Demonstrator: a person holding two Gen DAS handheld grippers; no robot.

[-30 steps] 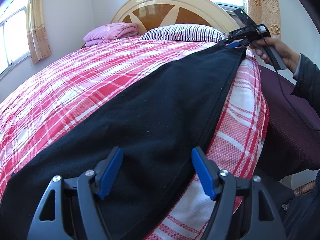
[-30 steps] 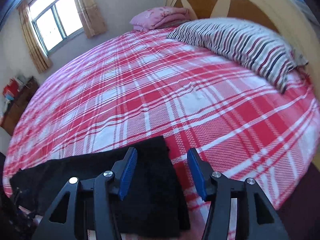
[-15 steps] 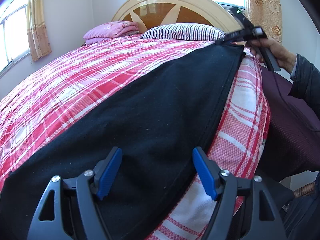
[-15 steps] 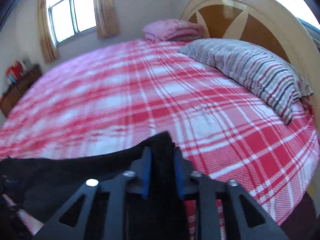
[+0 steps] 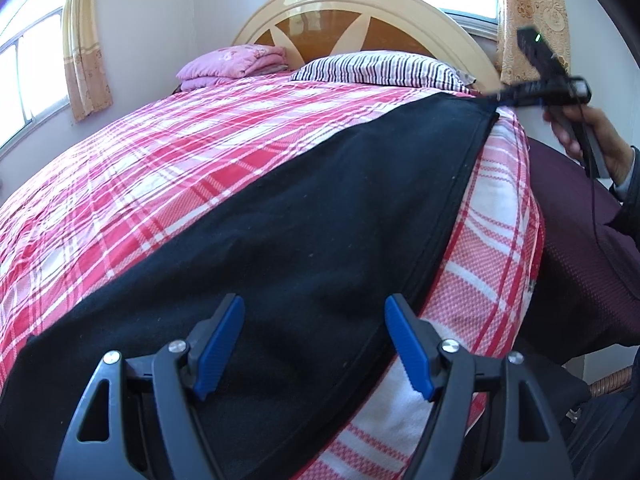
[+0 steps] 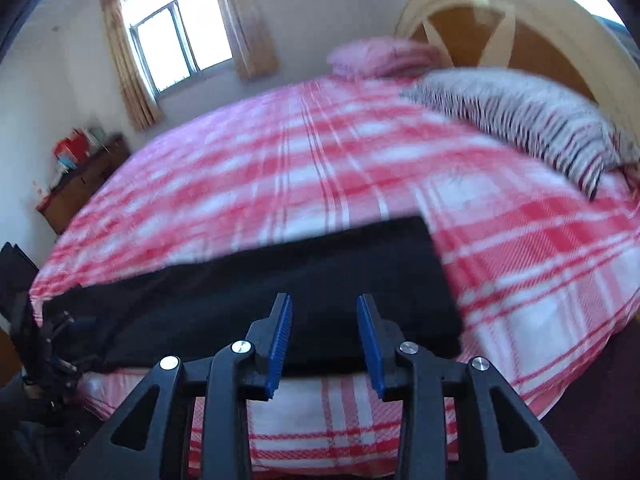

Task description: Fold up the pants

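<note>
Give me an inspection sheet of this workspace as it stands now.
Surface: bed with red plaid bedspread, lying smooth.
Job's things: black pants lie flat along the near bed edge, not yet folded.
Clutter: striped pillow and folded pink blanket by the wooden headboard.
Grippers: left gripper open over the pants; right gripper open, nothing between its pads.
Cables: thin black cable hangs from the right hand.
Surroundings: curtained windows; a low wooden cabinet with small items.
</note>
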